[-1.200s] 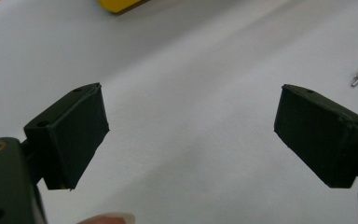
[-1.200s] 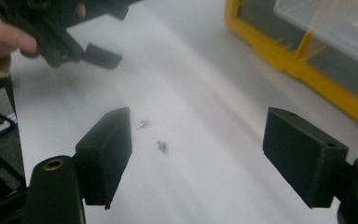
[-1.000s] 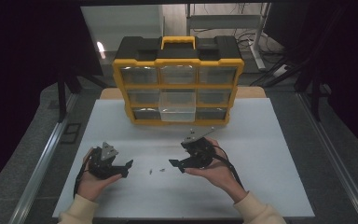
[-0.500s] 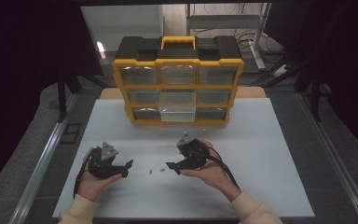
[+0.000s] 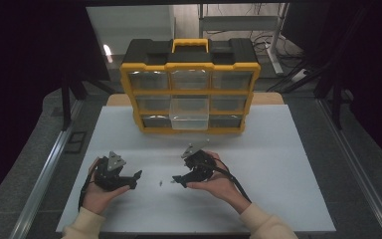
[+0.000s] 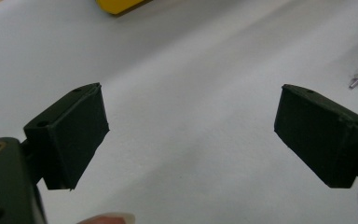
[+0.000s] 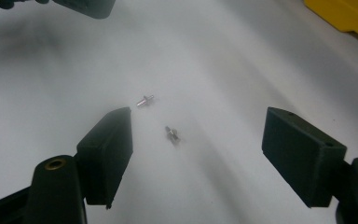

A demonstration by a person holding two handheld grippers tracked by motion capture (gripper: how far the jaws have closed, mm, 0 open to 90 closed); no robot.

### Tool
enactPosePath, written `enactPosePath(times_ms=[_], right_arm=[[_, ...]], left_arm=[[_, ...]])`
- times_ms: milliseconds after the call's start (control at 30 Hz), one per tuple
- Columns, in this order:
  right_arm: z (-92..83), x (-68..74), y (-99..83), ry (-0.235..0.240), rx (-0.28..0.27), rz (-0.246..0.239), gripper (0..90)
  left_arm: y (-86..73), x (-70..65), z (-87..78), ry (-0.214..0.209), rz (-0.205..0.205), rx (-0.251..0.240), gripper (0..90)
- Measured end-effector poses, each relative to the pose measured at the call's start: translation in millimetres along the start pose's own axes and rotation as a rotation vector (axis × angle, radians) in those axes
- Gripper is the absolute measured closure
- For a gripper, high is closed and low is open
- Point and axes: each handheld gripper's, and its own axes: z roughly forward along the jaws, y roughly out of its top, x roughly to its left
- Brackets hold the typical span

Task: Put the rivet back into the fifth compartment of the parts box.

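Right tool (image 7: 198, 140) wide open, unladen, over bolts (image 7: 172, 135)

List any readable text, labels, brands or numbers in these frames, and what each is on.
None readable.
Organizer case: no legible brand or label on its black lid, yellow frame or clear drawers.
Two small screws on the white table: no markings visible.

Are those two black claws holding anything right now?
No. Both the left gripper and right gripper are open and empty; two small screws lie loose on the table.
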Motion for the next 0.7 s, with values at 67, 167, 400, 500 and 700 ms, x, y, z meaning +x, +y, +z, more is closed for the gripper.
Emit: enactPosePath(times_ms=[67,167,400,500,700], right_arm=[[2.5,0.2,0.1,0.003,0.005,-0.005,25.1],[6.0,1.6,0.2,0.003,0.016,-0.007,25.1],[15.6,2.9,0.8,-0.001,0.042,-0.017,25.2],[20.2,3.7,1.0,-0.001,0.055,-0.028,25.3],[28.6,3.6,2.8,-0.005,0.071,-0.027,26.2]], left_arm=[[0.0,-0.4,0.1,0.0,0.003,0.002,10.1],[0.1,-0.6,0.3,0.001,0.004,0.003,10.1],[0.0,-0.5,0.8,0.0,0.005,0.004,10.1],[0.0,-0.5,0.7,0.0,0.004,0.004,10.1],[0.0,-1.1,0.8,0.0,0.002,0.004,10.1]])
